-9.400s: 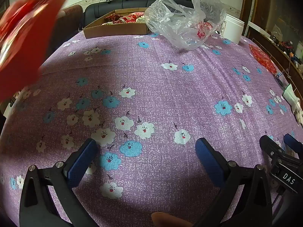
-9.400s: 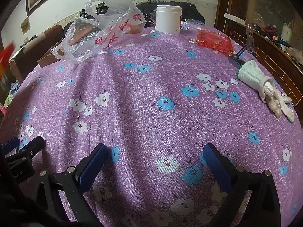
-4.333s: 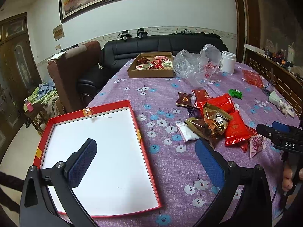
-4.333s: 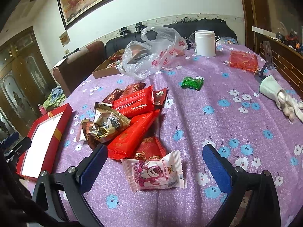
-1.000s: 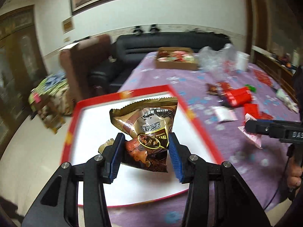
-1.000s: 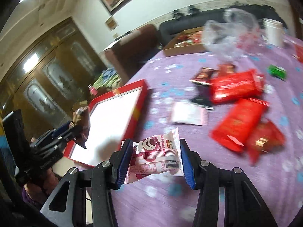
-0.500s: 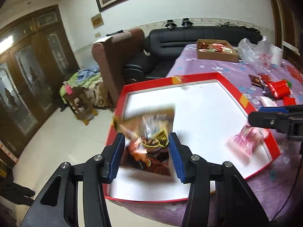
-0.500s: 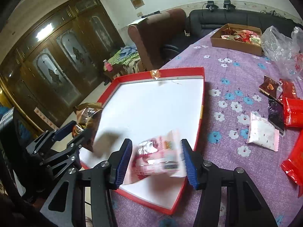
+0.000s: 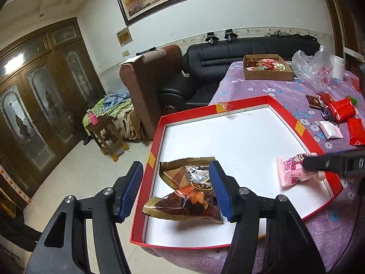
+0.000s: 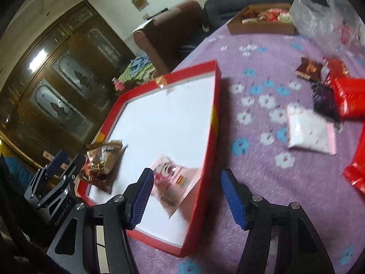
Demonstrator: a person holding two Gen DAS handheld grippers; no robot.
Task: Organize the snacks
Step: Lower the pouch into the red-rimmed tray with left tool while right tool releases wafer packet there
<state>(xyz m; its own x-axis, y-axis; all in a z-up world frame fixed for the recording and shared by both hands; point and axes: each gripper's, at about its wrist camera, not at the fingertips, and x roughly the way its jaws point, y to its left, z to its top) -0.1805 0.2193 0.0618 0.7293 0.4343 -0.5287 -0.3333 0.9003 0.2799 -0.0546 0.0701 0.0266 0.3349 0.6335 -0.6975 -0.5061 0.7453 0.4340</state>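
Snacks: brown packet (image 9: 187, 191), pink packet (image 9: 294, 171) inside red tray (image 9: 159, 134).

Red-walled tray (image 9: 282, 111) lined in white, gold-and-brown snack packet (image 9: 184, 191), pink cartoon-printed packet (image 9: 294, 171), purple cloth (image 10: 285, 52) patterned with blue and white flowers, blue pads on black fingers (image 9: 220, 189).

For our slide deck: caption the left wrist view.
Brown snack packet lying in the red tray between the left gripper's open jaws.
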